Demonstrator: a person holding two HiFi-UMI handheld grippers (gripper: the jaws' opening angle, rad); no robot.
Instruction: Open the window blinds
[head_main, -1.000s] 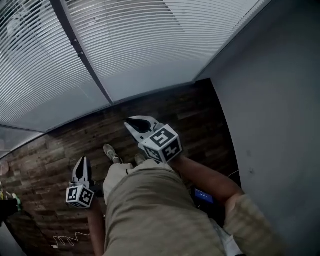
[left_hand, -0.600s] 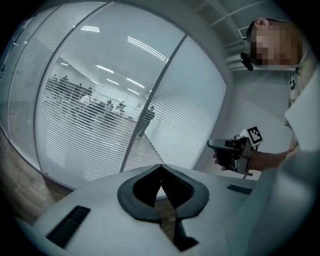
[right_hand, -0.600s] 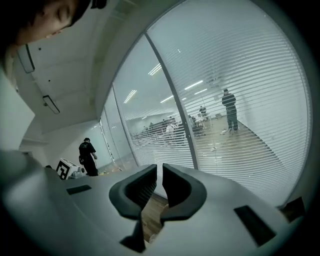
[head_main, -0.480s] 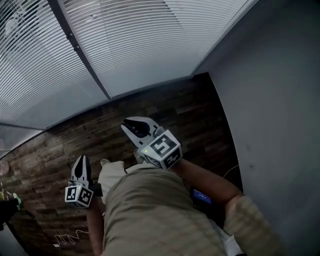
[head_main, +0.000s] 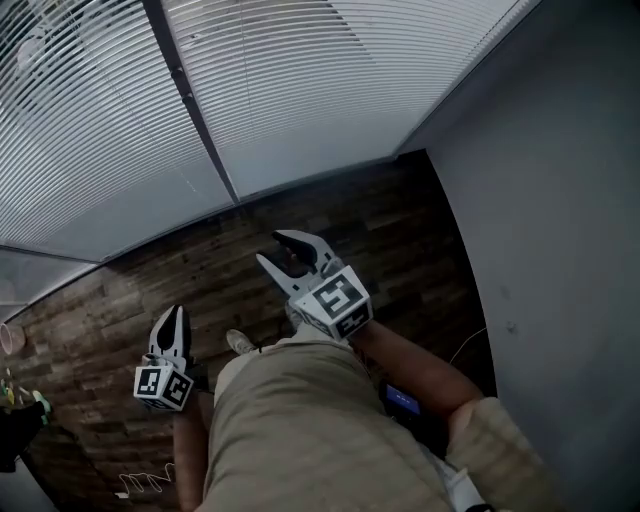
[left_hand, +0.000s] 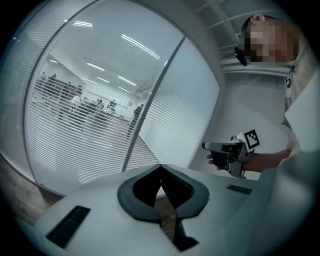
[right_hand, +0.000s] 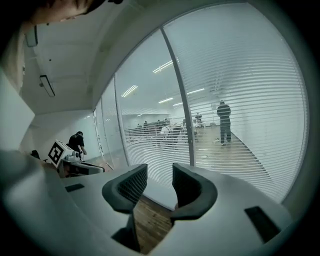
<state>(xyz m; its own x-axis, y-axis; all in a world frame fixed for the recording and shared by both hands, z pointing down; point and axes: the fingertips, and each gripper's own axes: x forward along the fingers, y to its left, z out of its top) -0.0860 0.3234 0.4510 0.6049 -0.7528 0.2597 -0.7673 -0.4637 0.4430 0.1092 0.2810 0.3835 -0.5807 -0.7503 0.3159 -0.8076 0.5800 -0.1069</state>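
Blinds (head_main: 300, 90) blank from head view, people (right_hand: 224, 120) beyond in gripper views

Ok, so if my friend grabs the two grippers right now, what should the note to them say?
Left gripper: fingers shut, empty.
Right gripper: fingers have just been opening, now apart, nothing between them.
Blinds: lowered, straight ahead; both grippers are short of them, above the wood floor.
Done: nothing on the blinds yet.
Left: reach the blinds and open them. No cord or wand shows in these views.
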